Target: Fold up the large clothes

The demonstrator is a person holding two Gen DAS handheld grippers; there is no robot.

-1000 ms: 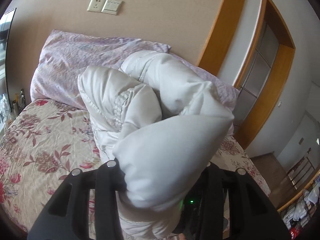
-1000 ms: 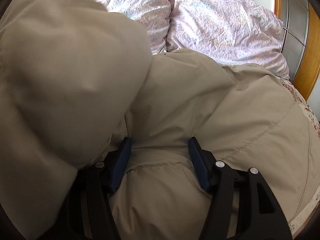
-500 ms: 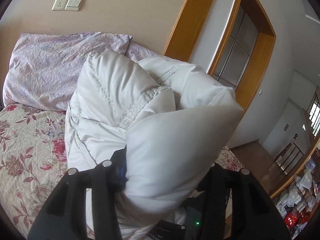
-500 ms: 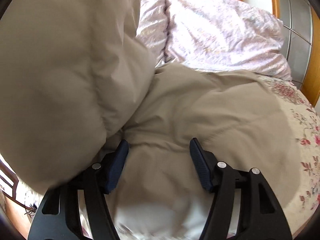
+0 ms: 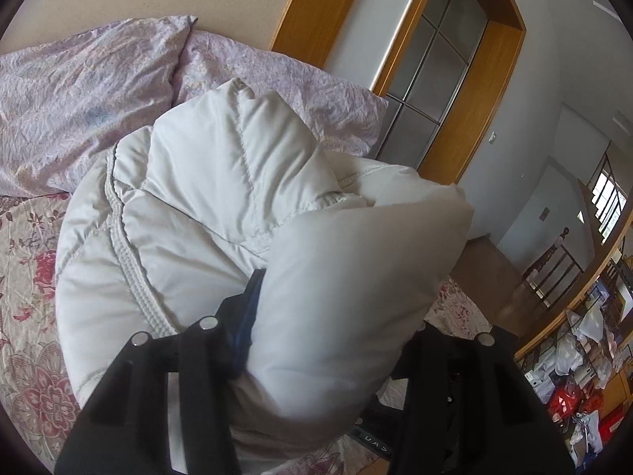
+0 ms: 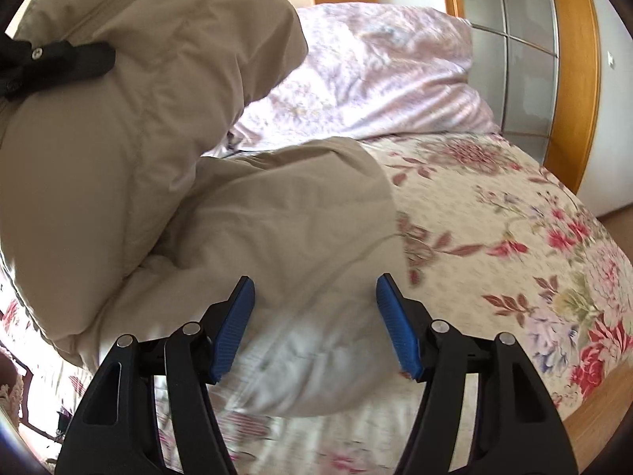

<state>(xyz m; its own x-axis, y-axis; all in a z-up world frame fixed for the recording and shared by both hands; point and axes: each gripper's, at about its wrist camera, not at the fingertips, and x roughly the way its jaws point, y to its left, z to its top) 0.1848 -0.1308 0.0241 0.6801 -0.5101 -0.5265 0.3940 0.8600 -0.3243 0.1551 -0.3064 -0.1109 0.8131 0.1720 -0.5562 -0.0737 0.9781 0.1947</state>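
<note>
Both gripping the puffy jacket (image 5: pixel 221 213) — left hand-held gripper (image 5: pixel 328 316) clenched on a bunched fold, right hand-held gripper (image 6: pixel 314 324) on its hem — lifting it over the bed (image 6: pixel 514 237) for folding.

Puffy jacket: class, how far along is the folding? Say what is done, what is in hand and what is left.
Done: the puffy jacket is doubled over into a thick bundle. In hand: the left gripper and right gripper each clamp a bulge of it, over the floral bedspread. Left: it looks lumpy, so probably laying it flat, squaring the fold and letting go.
</note>
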